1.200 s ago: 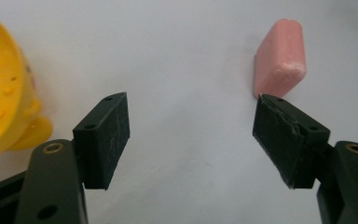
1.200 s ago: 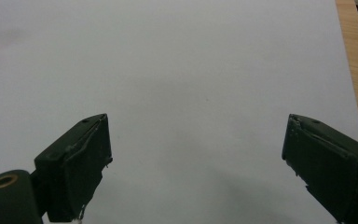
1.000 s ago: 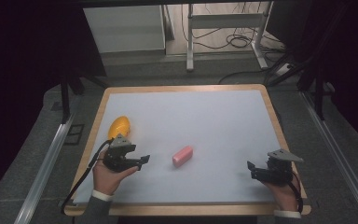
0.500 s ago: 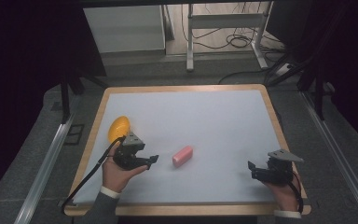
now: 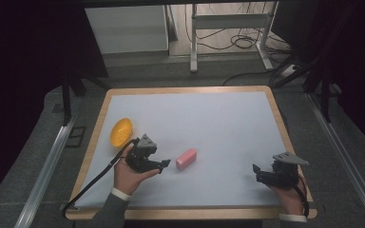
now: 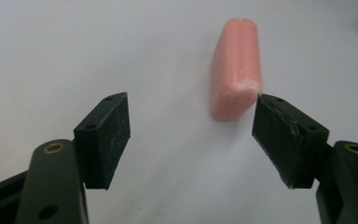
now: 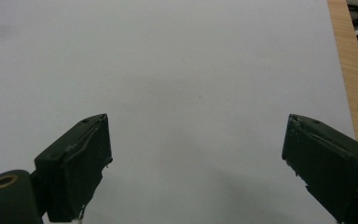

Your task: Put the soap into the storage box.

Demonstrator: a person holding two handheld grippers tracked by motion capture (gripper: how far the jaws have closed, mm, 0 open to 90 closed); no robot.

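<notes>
White table [image 5: 228, 123], pink block [image 5: 186, 158], orange bowl [image 5: 121, 131] aside

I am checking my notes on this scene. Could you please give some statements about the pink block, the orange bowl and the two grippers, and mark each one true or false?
1. The left gripper is closed on the pink block. False: its jaws stand open and the block lies just ahead of them, not between the pads.
2. The orange bowl sits near the table's left edge. True.
3. The right gripper holds the orange bowl. False: its jaws are open with nothing between them.
4. The pink block lies on the white table surface. True.
</notes>
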